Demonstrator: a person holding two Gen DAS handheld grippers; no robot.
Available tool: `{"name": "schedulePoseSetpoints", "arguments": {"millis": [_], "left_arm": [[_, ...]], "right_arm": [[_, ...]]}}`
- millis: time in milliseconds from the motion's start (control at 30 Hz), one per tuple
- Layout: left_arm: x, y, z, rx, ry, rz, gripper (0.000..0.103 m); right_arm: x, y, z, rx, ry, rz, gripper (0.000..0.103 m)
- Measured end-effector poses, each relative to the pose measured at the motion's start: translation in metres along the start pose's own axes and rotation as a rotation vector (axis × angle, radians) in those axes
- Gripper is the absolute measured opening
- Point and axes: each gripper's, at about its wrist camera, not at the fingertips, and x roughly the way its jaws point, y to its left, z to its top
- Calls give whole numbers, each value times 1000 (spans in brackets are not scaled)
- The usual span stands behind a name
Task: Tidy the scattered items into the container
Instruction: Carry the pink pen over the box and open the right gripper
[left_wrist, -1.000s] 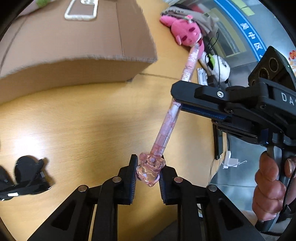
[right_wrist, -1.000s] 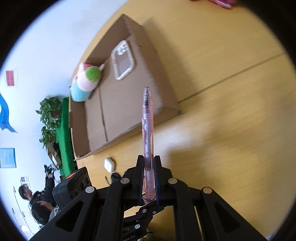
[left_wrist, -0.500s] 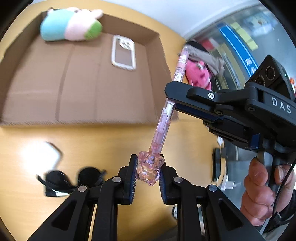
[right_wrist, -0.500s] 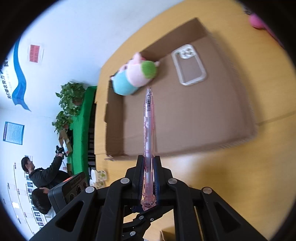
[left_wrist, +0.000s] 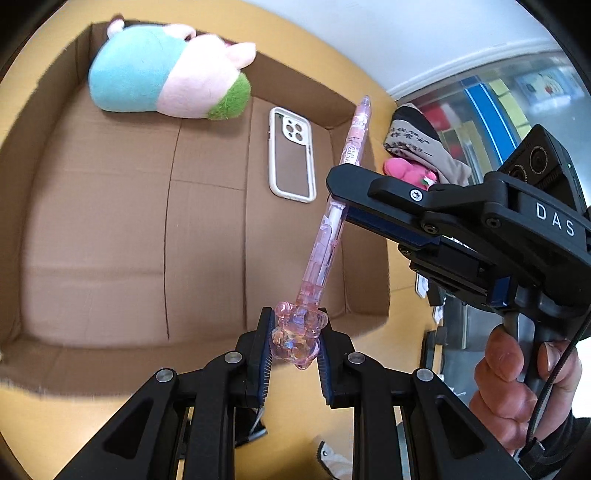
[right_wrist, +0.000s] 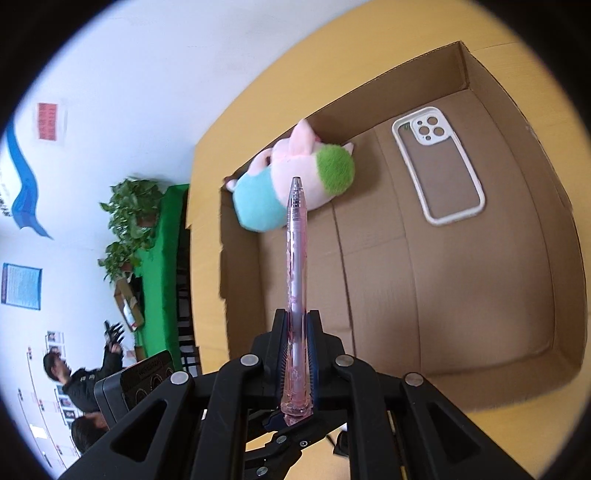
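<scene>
- Both views show one pink see-through pen held over an open cardboard box that stands on a yellow wooden surface.
- Only the left wrist view shows both grips at once: the left gripper is clamped on the pen's chunky pink ornament end, and the right gripper is clamped on the barrel further up, so the pen slants between the two.
- That view alone shows the hand around the right gripper's handle, the camera block on top of it, a bright pink plush toy with a printed grey cloth lying outside the box past its far corner, and some dark and white bits at the surface's edge, too blurred to name.
- The right wrist view looks along the pen, its tip pointing toward the box's far side; the right gripper is nearly closed, pinching the barrel.
- Only this view shows the room: potted plants, green cloth, wall posters, and a person in dark clothes.
- Count inside the box: one plush toy in blue, pink and green against the far wall, and one white-rimmed phone case lying flat beside it.
- Count overall: two grippers, one pen, two plush toys, one phone case, one box.
</scene>
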Motion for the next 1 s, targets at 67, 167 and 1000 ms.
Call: {"name": "schedulePoseSetpoints", "arguments": {"millis": [67, 167, 1000], "left_arm": [[12, 4, 13, -24, 27, 1, 21], [33, 16, 36, -66, 73, 4, 21], [119, 47, 93, -235, 202, 44, 23]], "right_arm": [[13, -6, 15, 2, 18, -29, 9], [34, -15, 38, -5, 53, -77, 9], [121, -57, 122, -282, 100, -380, 11]]}}
